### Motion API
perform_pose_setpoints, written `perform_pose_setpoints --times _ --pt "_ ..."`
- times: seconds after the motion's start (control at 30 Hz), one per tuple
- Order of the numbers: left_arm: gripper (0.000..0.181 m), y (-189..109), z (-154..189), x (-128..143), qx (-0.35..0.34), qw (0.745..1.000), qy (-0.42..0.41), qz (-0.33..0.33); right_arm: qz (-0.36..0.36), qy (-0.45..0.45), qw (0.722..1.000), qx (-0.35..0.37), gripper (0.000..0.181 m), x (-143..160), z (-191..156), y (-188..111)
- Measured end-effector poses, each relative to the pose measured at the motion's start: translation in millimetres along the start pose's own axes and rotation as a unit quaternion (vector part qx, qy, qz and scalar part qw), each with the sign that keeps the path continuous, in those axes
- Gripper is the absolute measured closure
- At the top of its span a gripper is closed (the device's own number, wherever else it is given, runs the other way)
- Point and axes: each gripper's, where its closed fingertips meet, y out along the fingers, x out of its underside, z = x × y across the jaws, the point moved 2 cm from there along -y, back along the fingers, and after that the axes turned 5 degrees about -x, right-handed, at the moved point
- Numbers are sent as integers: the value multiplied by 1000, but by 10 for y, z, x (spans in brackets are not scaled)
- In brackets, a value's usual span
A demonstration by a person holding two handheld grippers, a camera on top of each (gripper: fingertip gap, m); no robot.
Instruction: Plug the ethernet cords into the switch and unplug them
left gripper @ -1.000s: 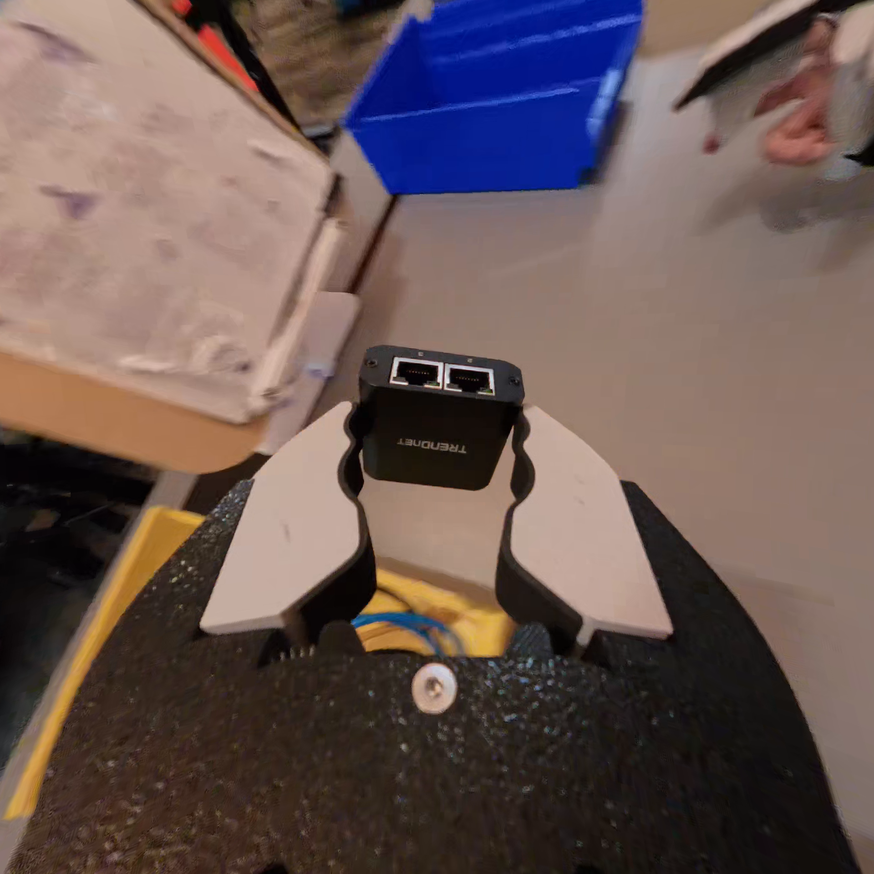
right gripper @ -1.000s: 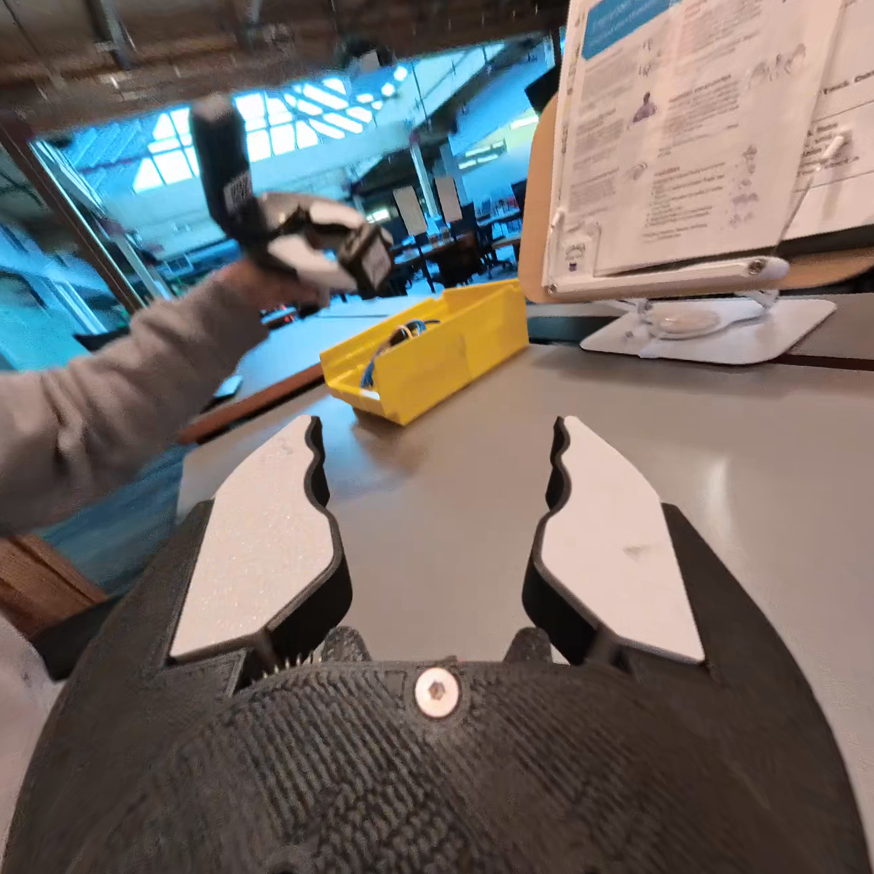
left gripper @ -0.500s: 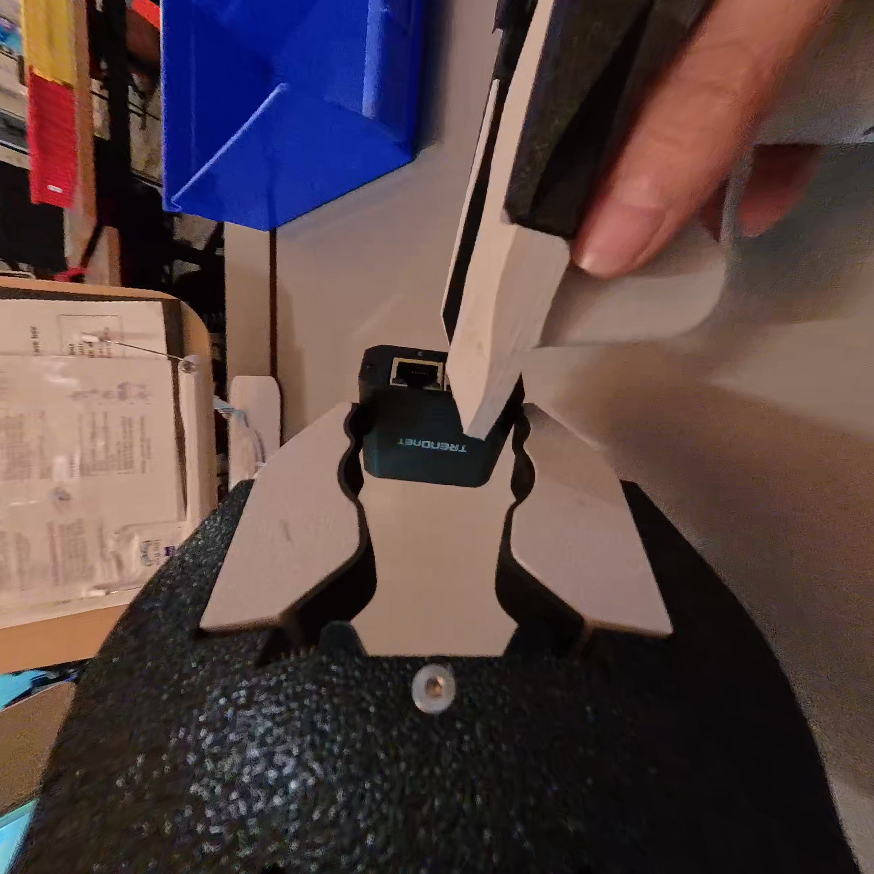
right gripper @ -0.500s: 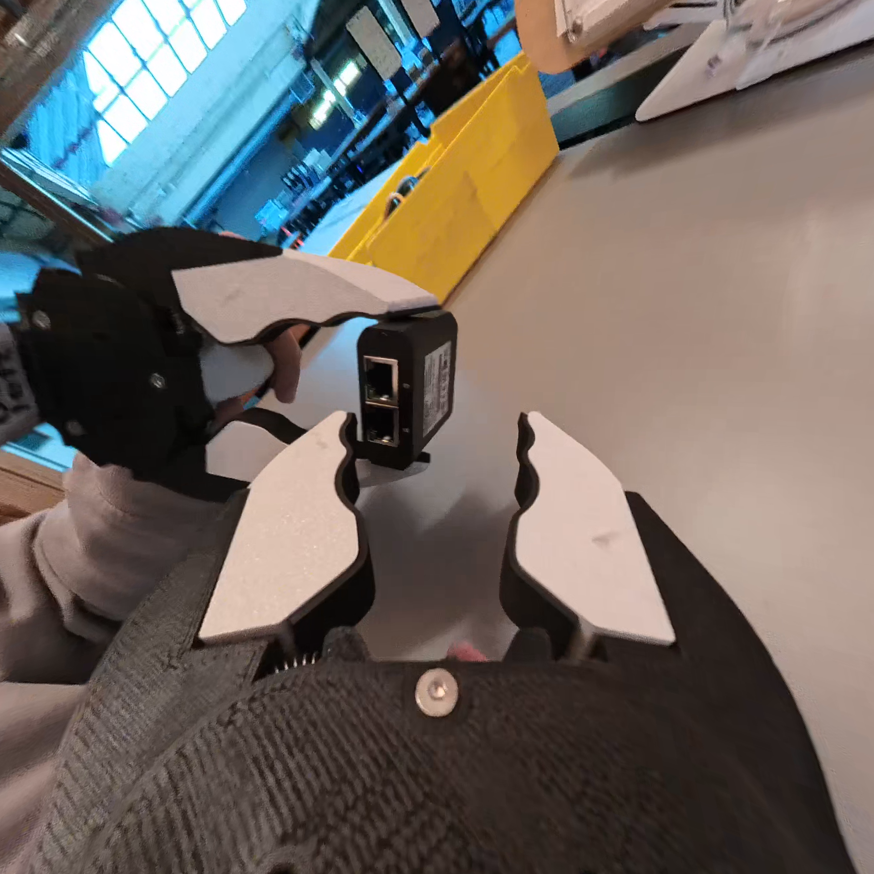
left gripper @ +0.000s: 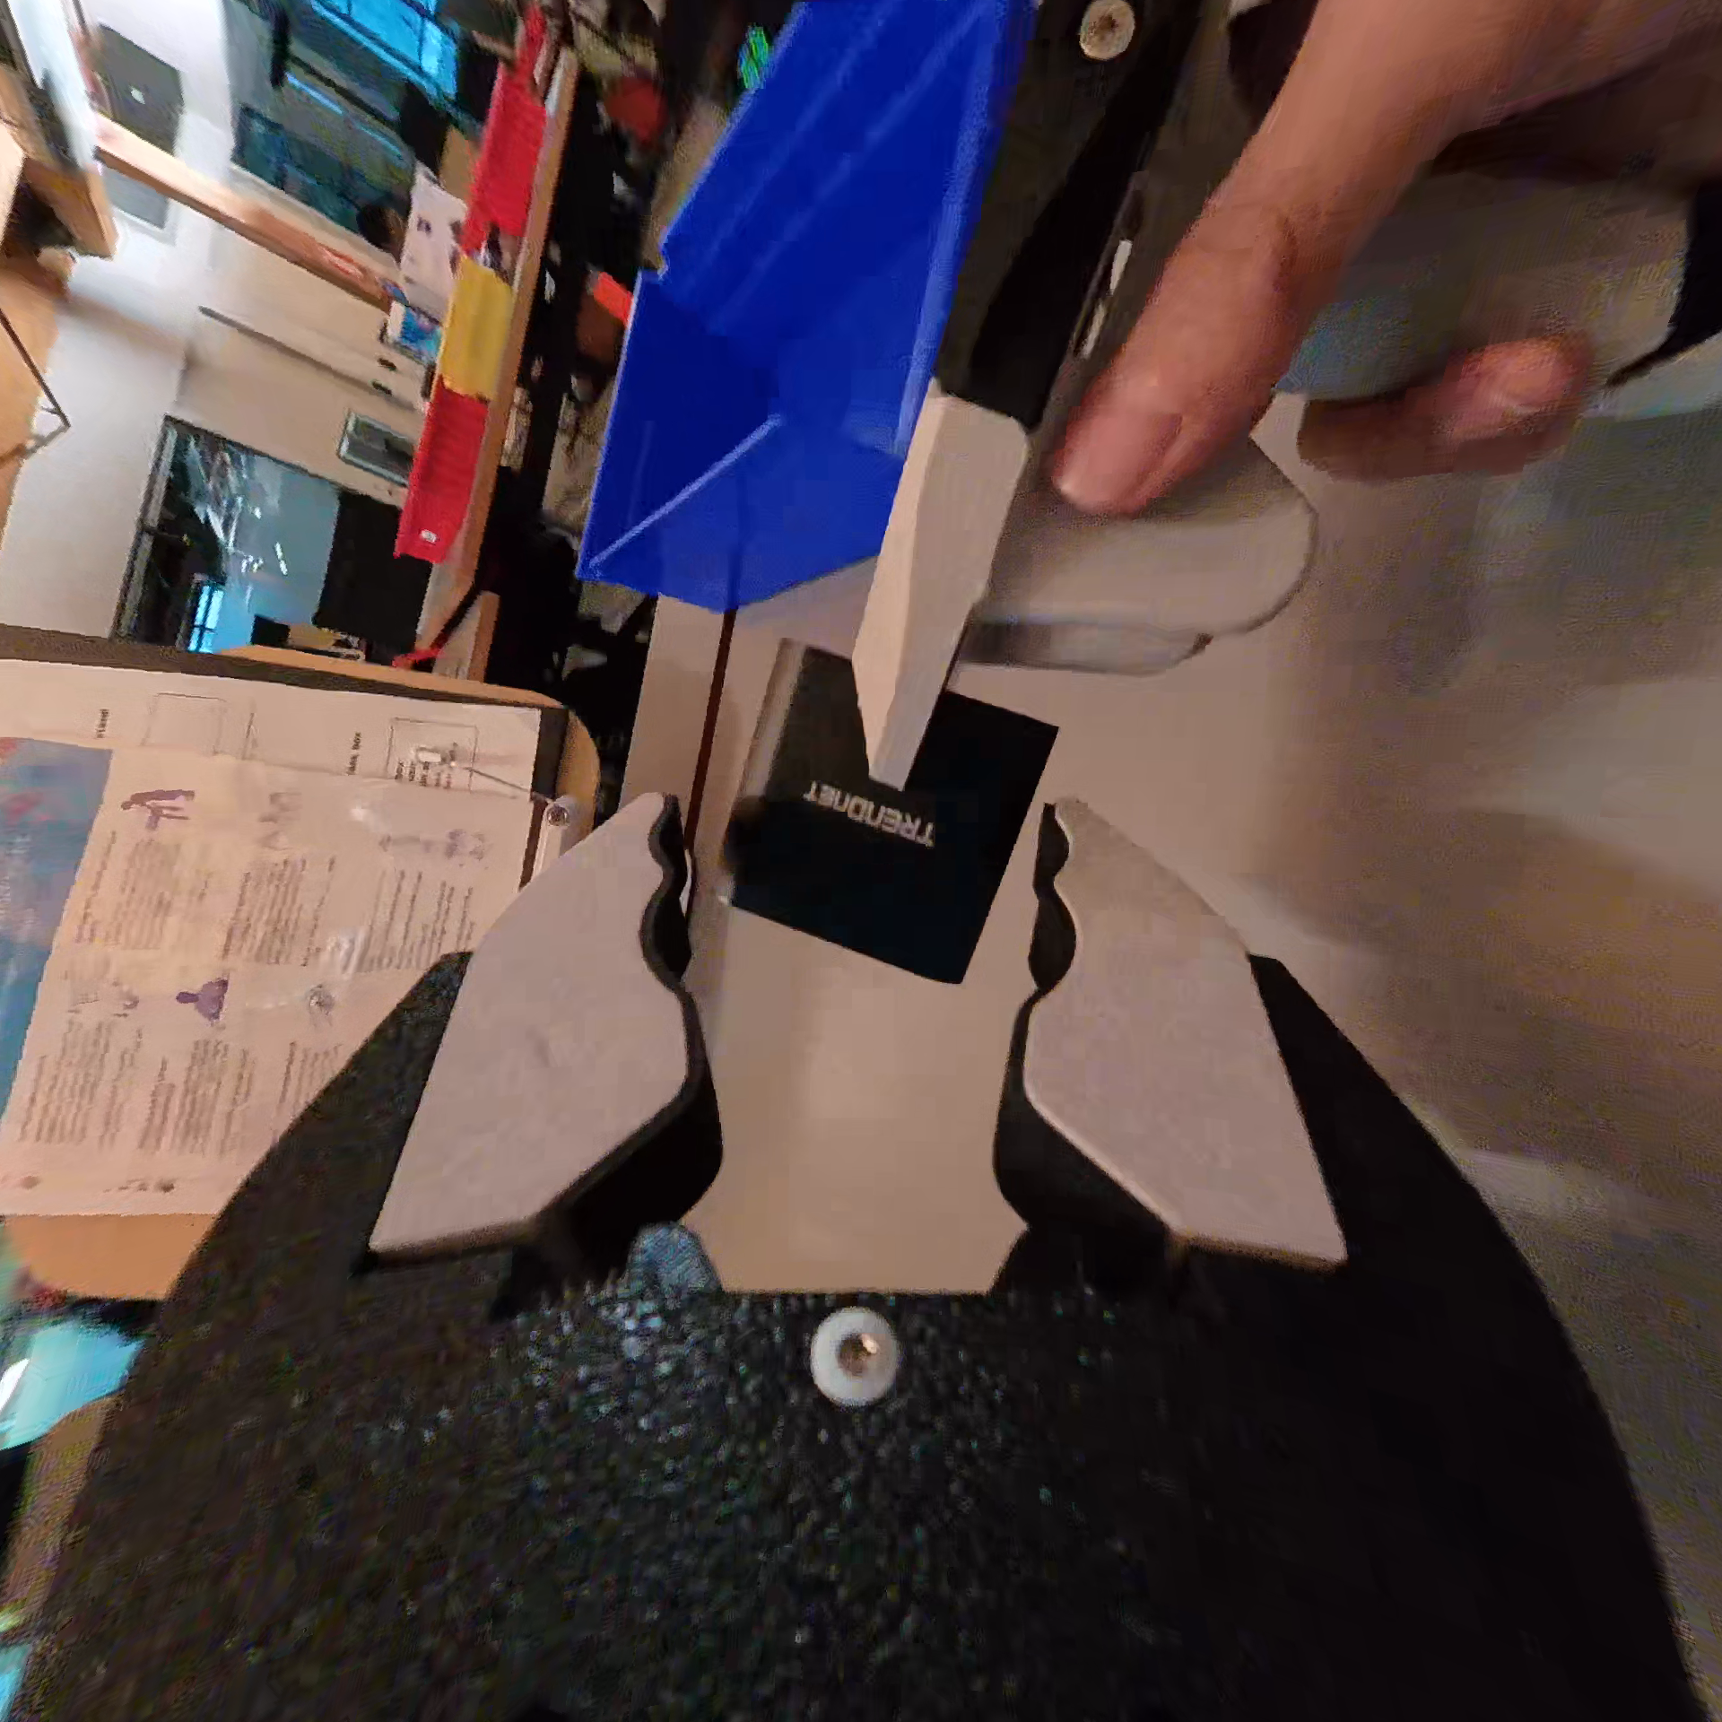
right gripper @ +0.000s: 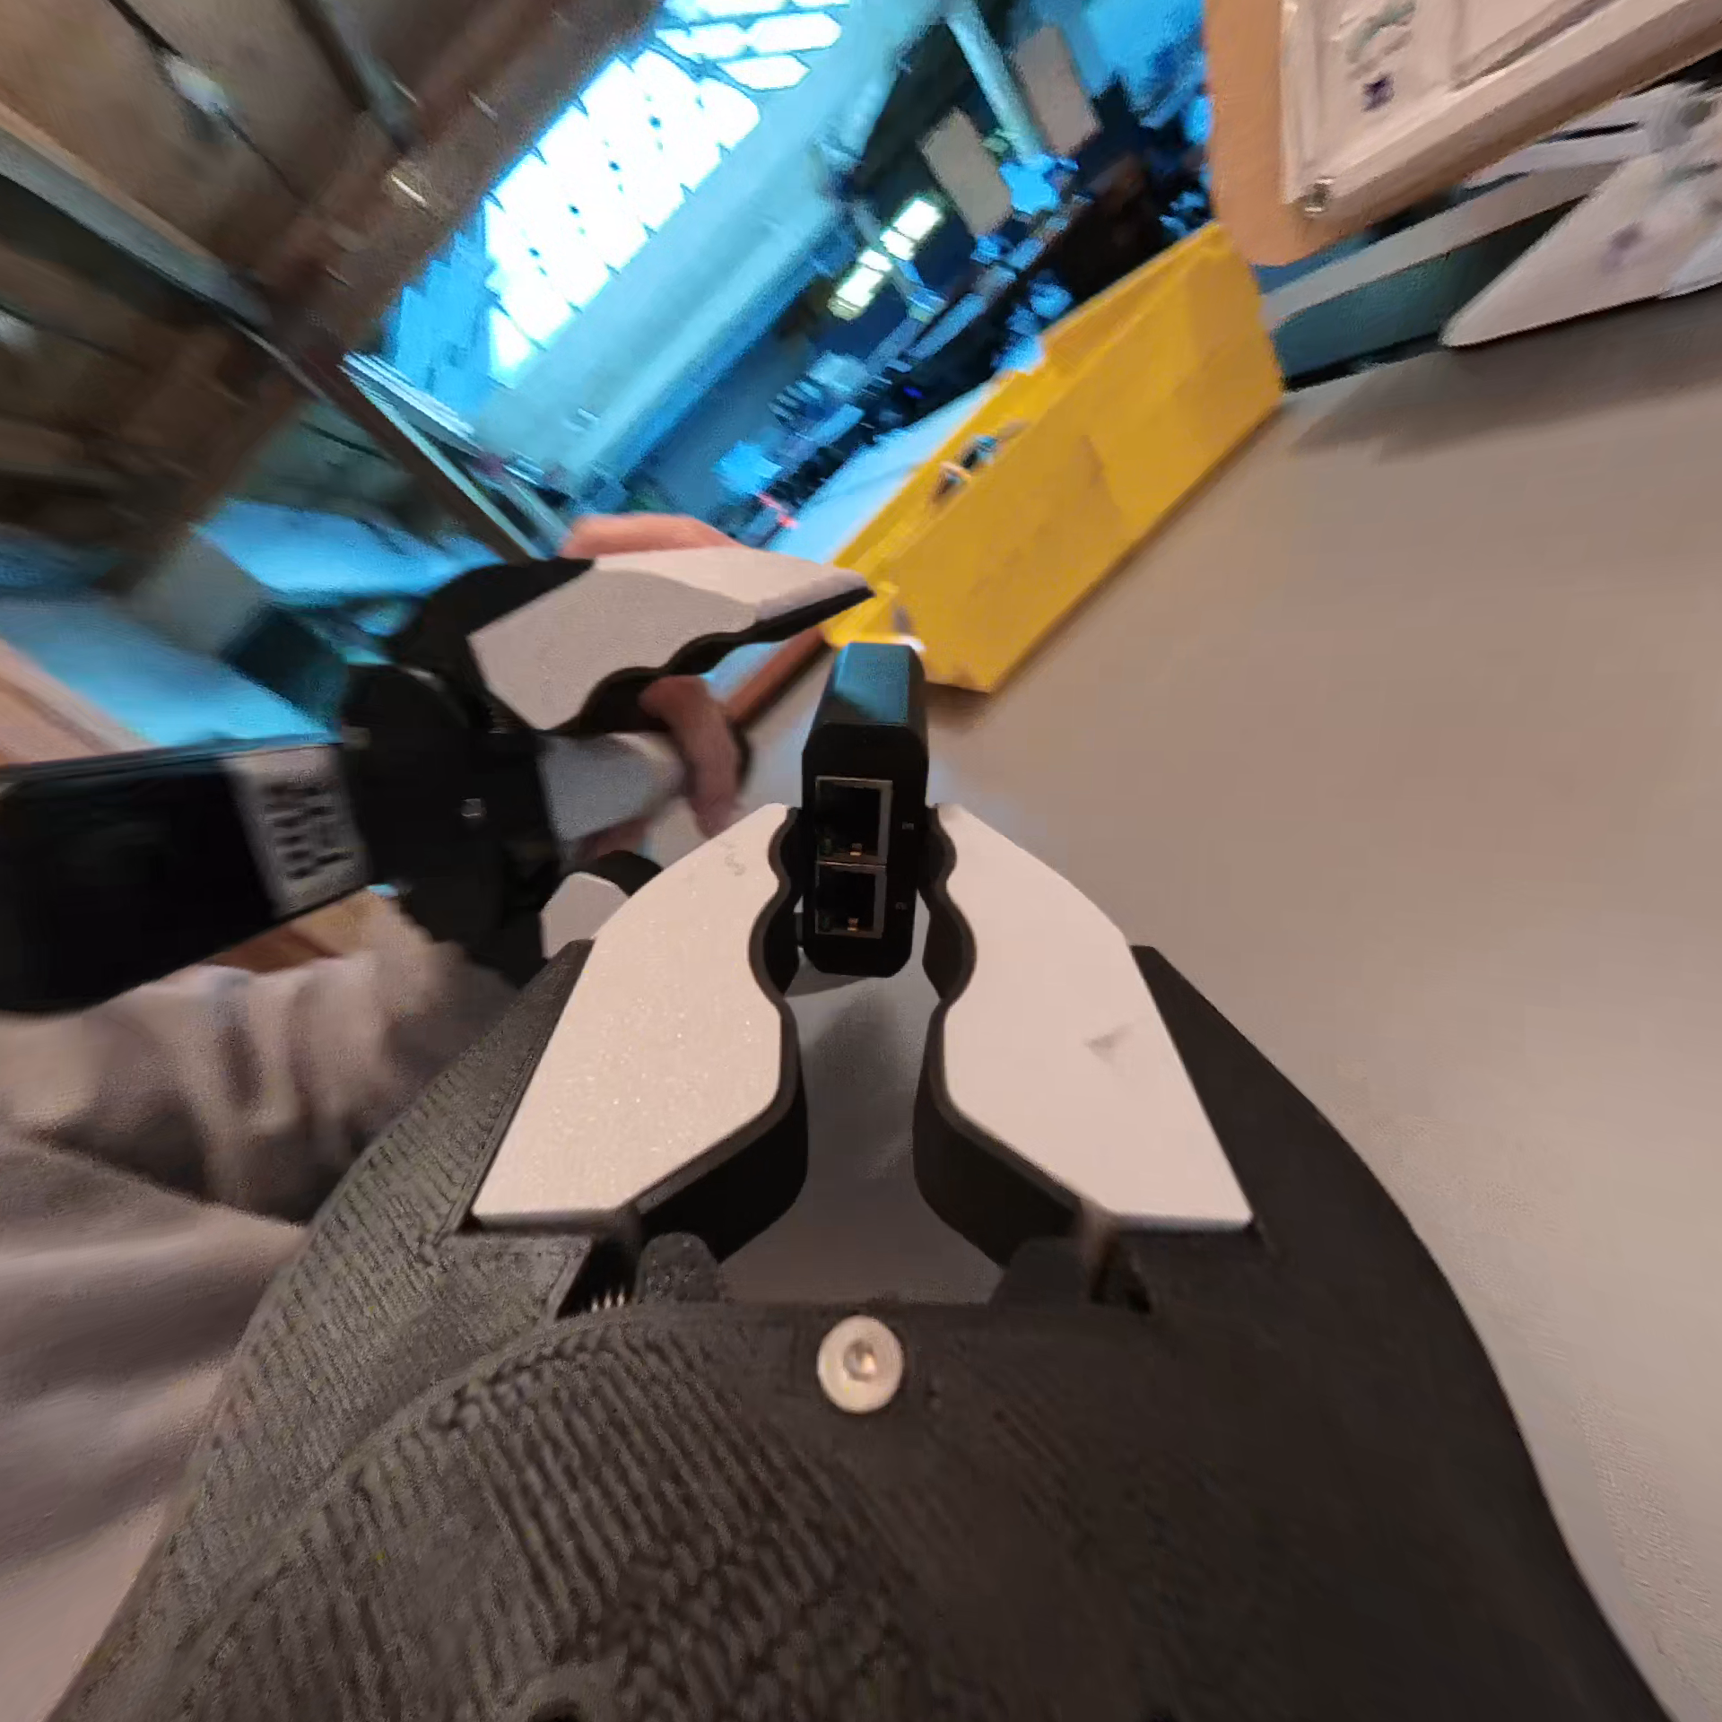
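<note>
- Right wrist view: the small black switch (right gripper: pixel 862 839) is seen clamped between the fingers of the right gripper (right gripper: pixel 857 862), its two sockets stacked and facing the camera
- Half a second ago the switch was held by the left gripper (left gripper: pixel 862 867), whose fingers are now spread apart with the box loose between them; the box has been handed over
- In the left wrist view the switch (left gripper: pixel 885 857) sits at 12 o'clock from the gripper, tilted, with a pale finger (left gripper: pixel 922 596) of the other gripper pressed on it from above
- The handover is judged to free the left gripper for fetching a cord, so no plugging has been done yet
- The yellow bin (right gripper: pixel 1072 522) lies at 1 o'clock on the grey table (right gripper: pixel 1398 745); the cords inside are blurred and barely made out
- The blue bin (left gripper: pixel 792 326) at 12 o'clock is partly cut off by a hand (left gripper: pixel 1305 261)
- Both views are smeared by motion, and the printed sheet (left gripper: pixel 233 932) at 9 o'clock cannot be made out
</note>
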Motion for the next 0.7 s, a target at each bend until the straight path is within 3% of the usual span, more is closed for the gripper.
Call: perform_pose_setpoints --times 0.03,0.13,0.2,0.4,0.53,0.63,0.7 --pt "108 -54 -33 -55 10 999 -29 37 15 28 998 -51 158 -53 -81 -43" --pt "111 -254 -101 -234 42 979 -101 170 49 116 973 -193 158 -192 -319 -182" --pt "112 -360 -157 -316 45 963 -137 229 38 144 959 -243 158 -179 -425 -202" --pt "121 -504 -147 -449 117 930 -187 292 11 185 916 -357 158 -84 -702 -153" --pt "121 -493 -130 -405 116 936 -206 262 32 142 934 -328 156 -101 -638 -139" --pt "121 -500 -114 -394 136 912 -283 263 86 0 967 -241 130 -196 -550 -161" --pt "121 -509 -124 -378 160 883 -349 270 89 -141 970 -174 114 -183 -537 -196"
